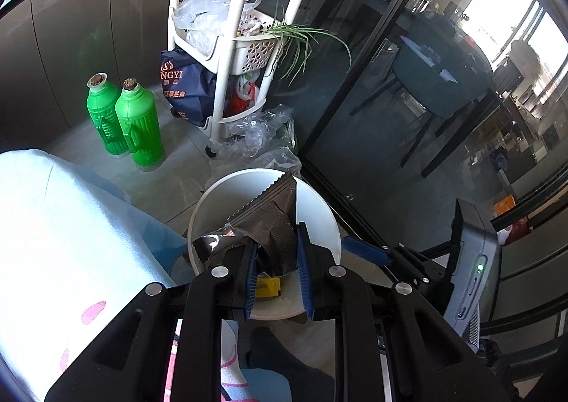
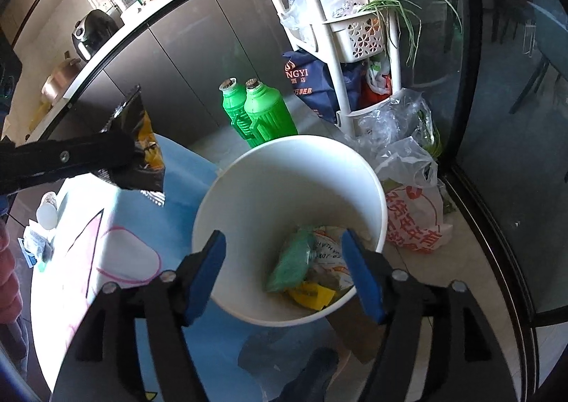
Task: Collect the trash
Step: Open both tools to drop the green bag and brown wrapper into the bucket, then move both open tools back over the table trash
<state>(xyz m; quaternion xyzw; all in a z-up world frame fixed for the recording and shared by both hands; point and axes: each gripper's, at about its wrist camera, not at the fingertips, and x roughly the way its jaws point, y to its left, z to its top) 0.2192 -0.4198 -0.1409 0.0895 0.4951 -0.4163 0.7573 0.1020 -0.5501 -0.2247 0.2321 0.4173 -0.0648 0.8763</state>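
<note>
My left gripper [image 1: 275, 256] is shut on a crumpled dark foil snack wrapper [image 1: 269, 221] and holds it over the white trash bin [image 1: 319, 203]. In the right wrist view the same wrapper [image 2: 138, 150] hangs from the left gripper at the left, above the table. My right gripper [image 2: 284, 260] is open and empty, its blue fingers [image 2: 207, 267] either side of the white bin [image 2: 248, 189]. Inside the bin lie a green bag [image 2: 294, 260], a yellow wrapper [image 2: 312, 295] and printed paper.
Two green bottles [image 2: 259, 111] stand on the floor behind the bin. A white trolley [image 2: 358, 33] with plastic bags stands by the glass door. A printed plastic bag [image 2: 415, 214] lies right of the bin. The blue table [image 2: 117, 242] holds a white cup [image 2: 48, 210] at left.
</note>
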